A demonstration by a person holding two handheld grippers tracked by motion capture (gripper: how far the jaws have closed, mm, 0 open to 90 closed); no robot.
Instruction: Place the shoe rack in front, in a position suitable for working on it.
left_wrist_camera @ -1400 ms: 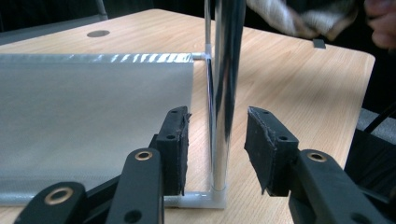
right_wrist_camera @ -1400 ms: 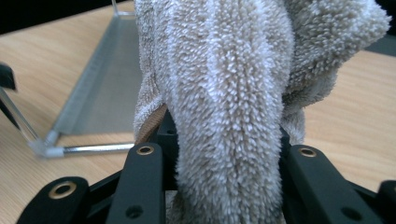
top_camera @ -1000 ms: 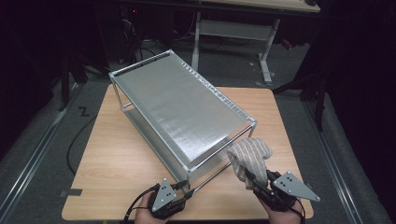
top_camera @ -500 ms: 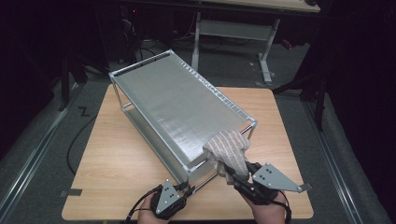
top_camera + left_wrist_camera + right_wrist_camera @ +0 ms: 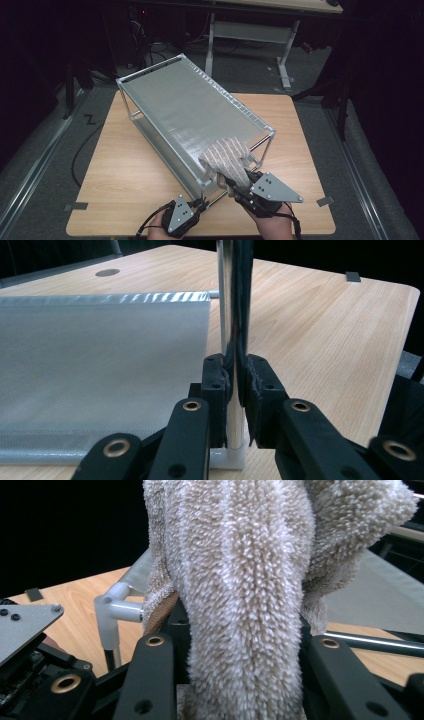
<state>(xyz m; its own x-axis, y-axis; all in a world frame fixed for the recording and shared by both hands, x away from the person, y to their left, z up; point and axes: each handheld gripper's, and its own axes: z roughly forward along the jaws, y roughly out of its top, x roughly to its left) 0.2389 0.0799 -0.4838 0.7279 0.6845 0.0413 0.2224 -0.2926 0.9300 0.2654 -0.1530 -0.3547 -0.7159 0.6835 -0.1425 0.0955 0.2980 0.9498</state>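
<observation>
A silver metal rack (image 5: 185,105) with a mesh top stands slantwise on the wooden table (image 5: 125,170). My left gripper (image 5: 199,204) is at its near corner. Its jaws have just been closing and now pinch the chrome corner post (image 5: 231,330), shown close up between my left gripper's (image 5: 239,385) pads. A fluffy beige striped cloth (image 5: 227,155) lies on the near corner of the rack's top, with my right gripper (image 5: 239,186) shut on its lower end. In the right gripper view the cloth (image 5: 245,580) bulges up from between the jaws of my right gripper (image 5: 242,645).
Grey tape marks (image 5: 76,206) (image 5: 325,201) sit near the table's front corners. A white-legged desk (image 5: 250,30) stands behind the table. A black cable (image 5: 82,150) runs on the floor at the left. The rack's white plastic corner joint (image 5: 107,615) is beside the cloth.
My right gripper has carried the cloth left and up onto the rack's near corner. The left gripper's jaws have closed on the corner post; that hand has stayed put.
</observation>
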